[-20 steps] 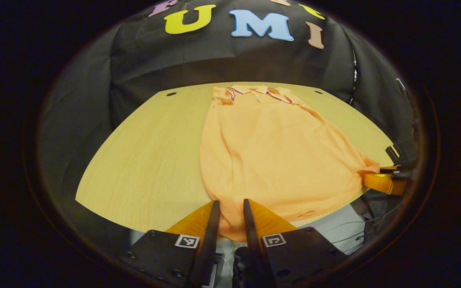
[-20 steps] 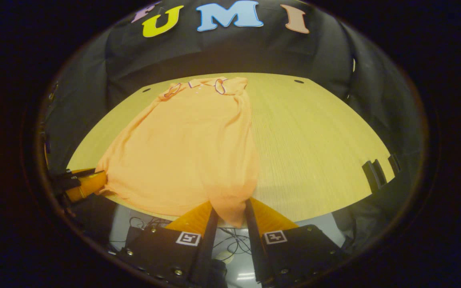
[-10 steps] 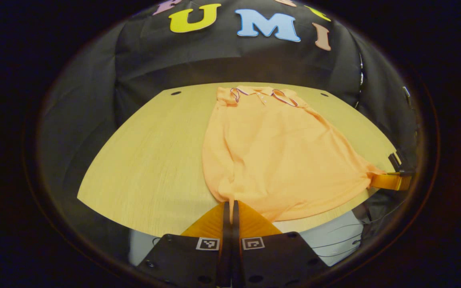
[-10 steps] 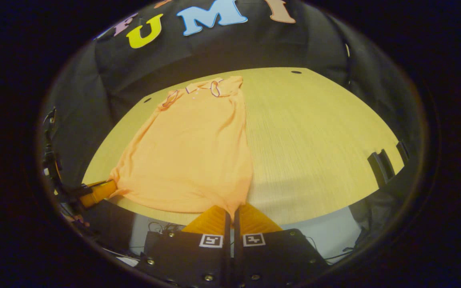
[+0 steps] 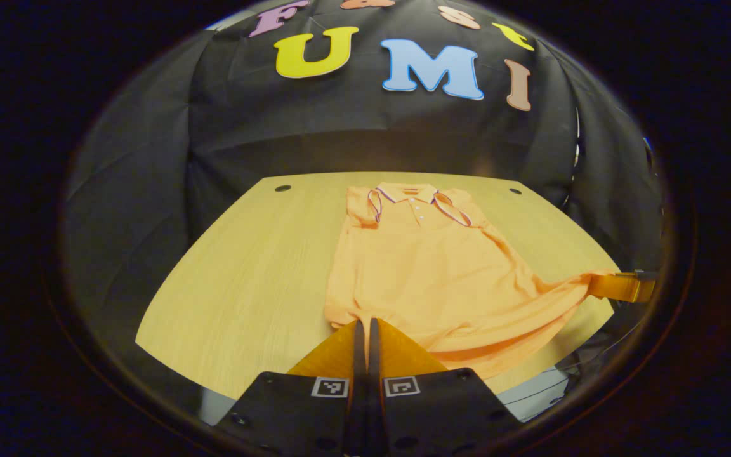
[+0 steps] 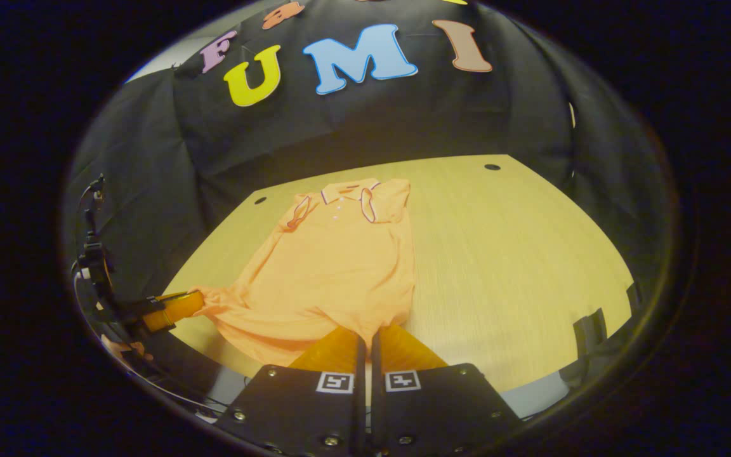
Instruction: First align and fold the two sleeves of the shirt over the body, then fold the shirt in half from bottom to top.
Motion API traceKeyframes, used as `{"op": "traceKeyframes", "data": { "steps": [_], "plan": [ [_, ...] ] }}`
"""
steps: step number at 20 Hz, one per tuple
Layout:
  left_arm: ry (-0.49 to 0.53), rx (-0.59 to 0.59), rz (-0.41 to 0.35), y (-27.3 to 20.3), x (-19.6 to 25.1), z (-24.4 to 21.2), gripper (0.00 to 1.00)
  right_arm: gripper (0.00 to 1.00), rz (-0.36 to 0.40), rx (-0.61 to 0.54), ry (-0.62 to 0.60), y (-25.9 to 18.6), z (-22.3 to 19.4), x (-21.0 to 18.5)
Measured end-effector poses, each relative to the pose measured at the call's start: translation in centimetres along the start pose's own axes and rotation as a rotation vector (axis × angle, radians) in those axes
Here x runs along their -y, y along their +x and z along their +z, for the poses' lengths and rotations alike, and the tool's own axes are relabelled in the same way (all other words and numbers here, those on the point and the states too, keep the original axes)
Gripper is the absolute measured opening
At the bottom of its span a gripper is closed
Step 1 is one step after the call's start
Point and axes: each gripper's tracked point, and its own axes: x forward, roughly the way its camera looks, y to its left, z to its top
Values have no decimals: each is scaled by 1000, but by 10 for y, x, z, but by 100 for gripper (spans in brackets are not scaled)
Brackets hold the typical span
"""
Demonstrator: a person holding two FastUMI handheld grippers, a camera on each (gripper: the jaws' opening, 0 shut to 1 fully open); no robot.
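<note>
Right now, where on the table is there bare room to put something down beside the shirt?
The table is bare between the shirt and its left edge, and on the wide stretch right of the shirt in the right gripper view. The near edge is crowded: the left gripper and right gripper pinch the hem there.

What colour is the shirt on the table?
The shirt is orange, with thin dark and white striped trim on its collar; the left gripper view shows it best.

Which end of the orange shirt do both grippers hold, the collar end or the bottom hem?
The bottom hem: the left gripper and right gripper pinch its corners. The collar lies flat at the table's far side.
</note>
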Motion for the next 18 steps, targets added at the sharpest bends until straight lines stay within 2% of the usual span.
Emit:
{"op": "traceKeyframes", "data": {
  "steps": [10, 18],
  "plan": [
    [-8, 99, -65, 74, -3, 120, 6, 4, -37, 103, 13, 57, 113, 6],
    [12, 151, -118, 144, 1, 187, 6, 4, -89, 133, 13, 114, 184, 11]
  ]
}}
